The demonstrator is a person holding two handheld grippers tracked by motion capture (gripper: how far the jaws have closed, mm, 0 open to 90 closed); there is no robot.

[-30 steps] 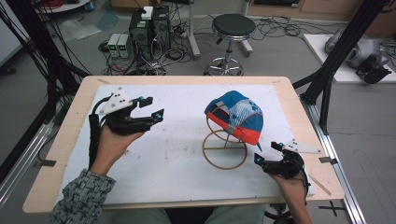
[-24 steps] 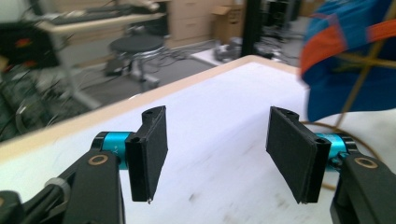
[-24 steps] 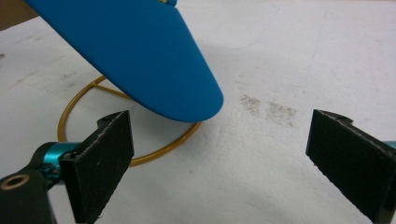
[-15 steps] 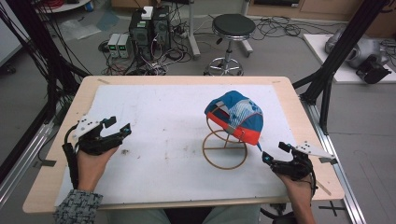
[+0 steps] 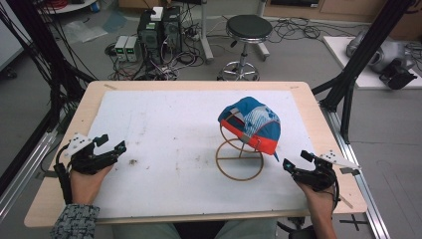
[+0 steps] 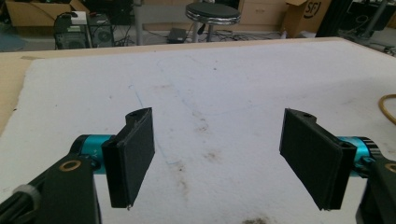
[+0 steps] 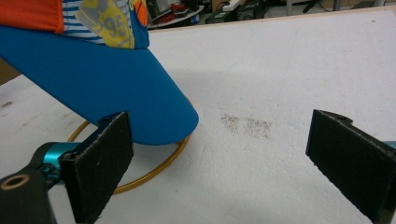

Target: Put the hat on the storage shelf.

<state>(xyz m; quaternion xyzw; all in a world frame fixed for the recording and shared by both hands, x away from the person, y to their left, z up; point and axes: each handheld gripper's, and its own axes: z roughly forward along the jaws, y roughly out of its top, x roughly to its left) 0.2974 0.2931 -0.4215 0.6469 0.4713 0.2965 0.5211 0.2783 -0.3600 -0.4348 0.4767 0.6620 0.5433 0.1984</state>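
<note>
A blue and orange cap [image 5: 251, 123] hangs on a gold wire stand [image 5: 240, 160] right of the table's middle. Its blue brim [image 7: 107, 88] fills the upper left of the right gripper view, over the stand's ring [image 7: 149, 170]. My right gripper [image 5: 294, 162] rests open at the front right, just right of the stand, nothing between its pads. My left gripper [image 5: 112, 143] sits low at the front left, far from the cap; its jaws have just been opening and stand wide, with bare white mat [image 6: 219, 116] between them.
The white mat [image 5: 169, 124] covers a wooden table [image 5: 318, 119]. A stool [image 5: 247, 30], computer boxes [image 5: 159, 25] and cables stand on the floor beyond the far edge. Black frame posts [image 5: 358, 64] flank the table.
My left gripper has moved toward the front left and down to the table. The right gripper shifted slightly right. The cap has stayed on its stand.
</note>
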